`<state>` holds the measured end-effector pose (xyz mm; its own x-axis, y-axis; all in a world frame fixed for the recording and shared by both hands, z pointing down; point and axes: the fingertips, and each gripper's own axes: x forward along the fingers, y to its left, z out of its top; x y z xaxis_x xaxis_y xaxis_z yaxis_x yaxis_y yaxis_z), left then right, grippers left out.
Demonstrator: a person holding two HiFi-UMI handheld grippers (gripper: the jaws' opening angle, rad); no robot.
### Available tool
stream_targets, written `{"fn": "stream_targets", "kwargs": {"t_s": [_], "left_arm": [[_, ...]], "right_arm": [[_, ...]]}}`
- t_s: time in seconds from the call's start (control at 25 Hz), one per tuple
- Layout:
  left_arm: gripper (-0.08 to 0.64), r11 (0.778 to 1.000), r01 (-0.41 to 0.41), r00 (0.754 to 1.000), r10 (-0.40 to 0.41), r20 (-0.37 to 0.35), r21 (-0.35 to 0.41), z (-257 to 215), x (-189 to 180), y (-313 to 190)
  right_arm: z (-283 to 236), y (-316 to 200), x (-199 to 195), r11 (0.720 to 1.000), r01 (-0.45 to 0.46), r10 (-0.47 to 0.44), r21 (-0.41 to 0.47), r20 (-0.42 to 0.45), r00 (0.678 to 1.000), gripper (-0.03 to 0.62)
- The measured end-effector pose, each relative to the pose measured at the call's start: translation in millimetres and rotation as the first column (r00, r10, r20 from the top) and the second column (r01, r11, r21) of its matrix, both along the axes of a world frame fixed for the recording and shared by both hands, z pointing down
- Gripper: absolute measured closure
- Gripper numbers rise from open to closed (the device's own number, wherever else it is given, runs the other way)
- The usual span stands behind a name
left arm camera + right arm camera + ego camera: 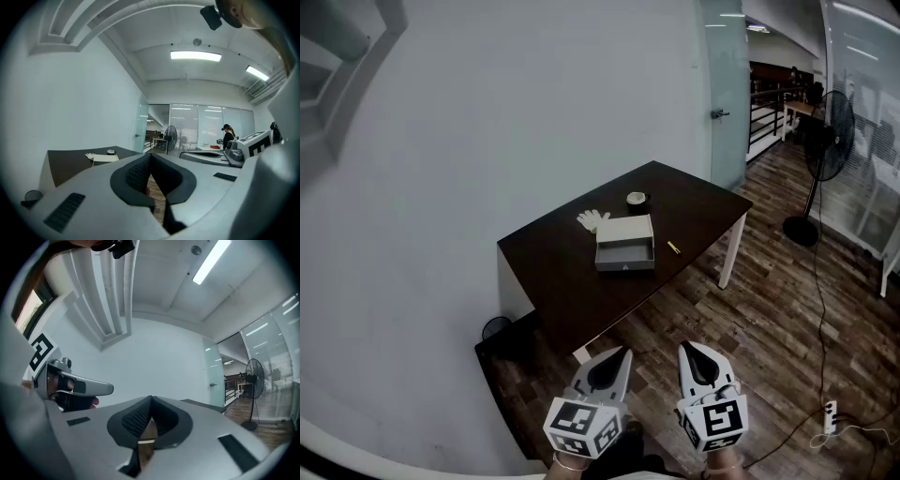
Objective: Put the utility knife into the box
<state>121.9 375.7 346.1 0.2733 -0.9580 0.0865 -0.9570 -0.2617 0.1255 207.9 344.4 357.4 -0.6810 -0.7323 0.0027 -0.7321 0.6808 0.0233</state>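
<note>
A small yellow utility knife [673, 247] lies on the dark table [562, 281], just right of an open grey box [624, 244]. The box [105, 159] also shows far off in the left gripper view. Both grippers hover low in the head view, well short of the table and over the wooden floor. My left gripper [625, 352] is shut with nothing in it, its jaws meeting at the tip [150, 157]. My right gripper [685, 346] is shut and empty too, its pads pressed together [150, 402]. The knife does not show in either gripper view.
A white glove [592, 219] and a small round object [636, 198] lie behind the box. A standing fan [828, 150] is to the table's right, a power strip [830, 412] with its cable on the floor, and a black bin [495, 328] beside the wall.
</note>
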Motion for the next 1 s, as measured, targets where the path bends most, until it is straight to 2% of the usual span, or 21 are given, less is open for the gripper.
{"fn": "stream_targets", "kwargs": {"t_s": [0.16,0.6,1.0], "left_arm": [[0.543,1.0,0.0,1.0,0.0,-0.006,0.002,-1,1,-10],[0.543,1.0,-0.006,1.0,0.007,-0.014,0.003,5,-7,-53],[0.543,1.0,-0.023,0.999,0.024,-0.023,0.015,9,-30,-115]], "right_arm": [[-2,-9,1,1.0,-0.005,0.005,0.003,0.029,1.0,0.586],[1,-52,-9,1.0,-0.01,0.01,0.015,0.013,1.0,0.586],[6,-110,-36,1.0,-0.028,0.029,0.01,-0.019,0.999,0.586]]}}
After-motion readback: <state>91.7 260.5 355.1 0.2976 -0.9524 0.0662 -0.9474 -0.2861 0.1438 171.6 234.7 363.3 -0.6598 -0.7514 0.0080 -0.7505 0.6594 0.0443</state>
